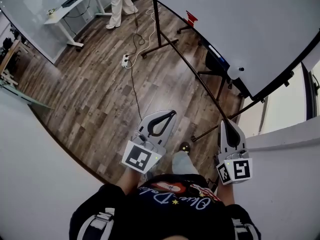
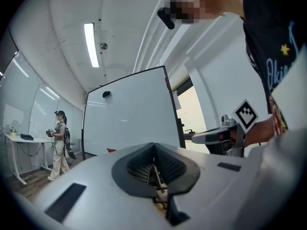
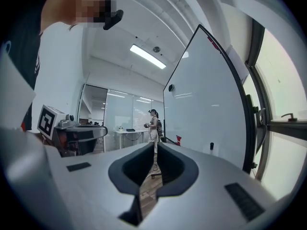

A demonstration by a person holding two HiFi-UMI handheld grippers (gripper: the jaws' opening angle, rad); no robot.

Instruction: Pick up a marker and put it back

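The big whiteboard (image 1: 240, 29) stands on a dark frame at the right of the head view. No marker shows clearly. A small dark object (image 3: 211, 146) sits low on the board in the right gripper view, and a red piece (image 1: 191, 17) lies at its far end. My left gripper (image 1: 172, 113) is held level over the wooden floor, its jaws together with nothing between them (image 2: 153, 147). To its right, my right gripper (image 1: 223, 121) is near the board's stand leg, jaws also together and empty (image 3: 154, 145). Both grippers are short of the board.
Another person (image 1: 120, 4) stands at the far end of the room beside a white desk (image 1: 75, 9). A power strip (image 1: 126, 60) and its cable lie on the floor. The board's stand legs (image 1: 210, 129) cross the floor ahead. White walls close in left and right.
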